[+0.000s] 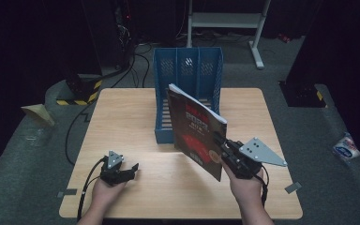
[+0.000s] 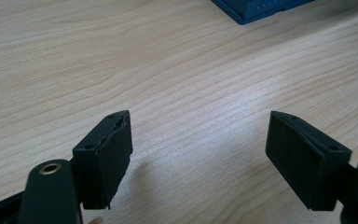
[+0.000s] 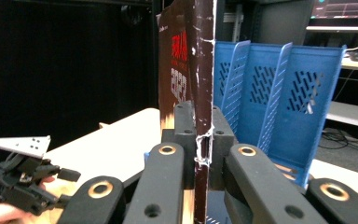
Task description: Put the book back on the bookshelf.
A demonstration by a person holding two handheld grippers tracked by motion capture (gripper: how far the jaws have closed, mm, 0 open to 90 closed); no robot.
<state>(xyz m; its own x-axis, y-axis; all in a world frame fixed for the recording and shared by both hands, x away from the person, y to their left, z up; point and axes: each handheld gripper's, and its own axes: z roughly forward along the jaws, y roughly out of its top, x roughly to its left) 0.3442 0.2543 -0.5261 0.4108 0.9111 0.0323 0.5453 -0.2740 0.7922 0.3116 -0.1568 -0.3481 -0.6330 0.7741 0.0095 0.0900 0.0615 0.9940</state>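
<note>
A dark red book (image 1: 197, 129) stands upright above the wooden table (image 1: 131, 122), held by its spine edge in front of the blue file rack (image 1: 187, 70). My right gripper (image 1: 222, 143) is shut on the book's lower spine. In the right gripper view the worn spine of the book (image 3: 204, 70) rises between the pads (image 3: 185, 135), with the blue file rack (image 3: 284, 93) behind it. My left gripper (image 1: 131, 169) rests low over the table's front left, open, with nothing between its fingers. In the left gripper view my left gripper (image 2: 198, 149) stands wide over bare wood.
The rack has several upright dividers and sits at the table's far middle. A white frame (image 1: 225, 21) and cables lie on the floor behind the table. A corner of the blue rack (image 2: 256, 9) shows at the top of the left gripper view.
</note>
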